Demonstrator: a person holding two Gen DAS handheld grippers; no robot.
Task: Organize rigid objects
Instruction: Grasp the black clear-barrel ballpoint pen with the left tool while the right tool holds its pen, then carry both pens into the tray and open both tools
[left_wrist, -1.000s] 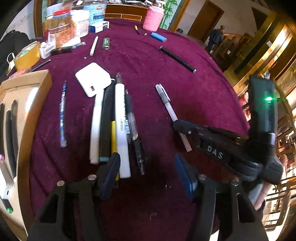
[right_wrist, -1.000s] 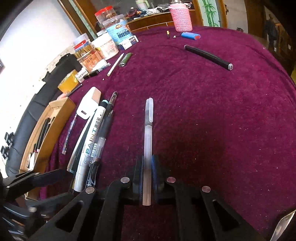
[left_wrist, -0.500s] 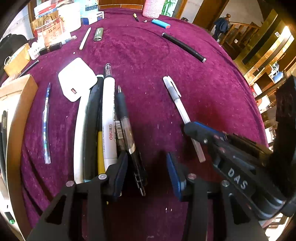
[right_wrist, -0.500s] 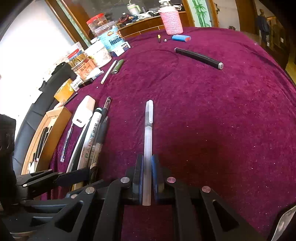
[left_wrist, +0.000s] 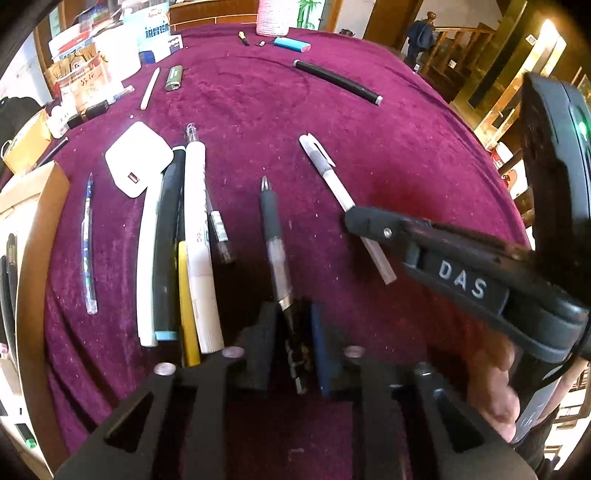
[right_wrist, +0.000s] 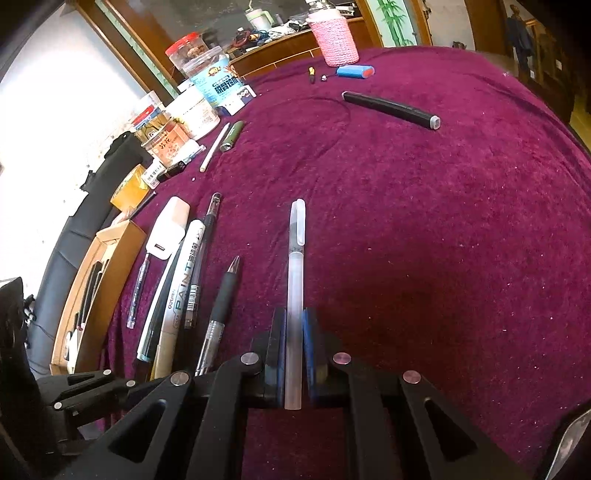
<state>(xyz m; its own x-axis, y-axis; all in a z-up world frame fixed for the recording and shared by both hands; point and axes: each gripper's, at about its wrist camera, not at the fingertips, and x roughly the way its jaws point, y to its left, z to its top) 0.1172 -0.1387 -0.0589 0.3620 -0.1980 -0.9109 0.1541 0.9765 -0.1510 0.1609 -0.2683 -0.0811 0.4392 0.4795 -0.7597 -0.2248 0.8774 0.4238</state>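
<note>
My left gripper (left_wrist: 293, 332) is shut on a black gel pen (left_wrist: 275, 243), which points away over the purple cloth; the pen also shows in the right wrist view (right_wrist: 221, 306). My right gripper (right_wrist: 294, 332) is shut on a frosted white pen (right_wrist: 295, 280), seen from the left as a capped white pen (left_wrist: 332, 177). A row of pens and markers (left_wrist: 177, 243) lies left of the black pen, with a white paint marker (right_wrist: 183, 295) among them.
A white charger (left_wrist: 138, 158) lies by the row. A cardboard box (left_wrist: 33, 236) with pens stands at the left edge. A black marker (left_wrist: 338, 82), a lighter (left_wrist: 173, 78), a blue cell (left_wrist: 291, 44), a pink cup (right_wrist: 334, 38) and jars (right_wrist: 192, 99) lie farther back.
My left gripper has closed on the black gel pen and drawn it right, out of the row. My right gripper still holds the frosted pen.
</note>
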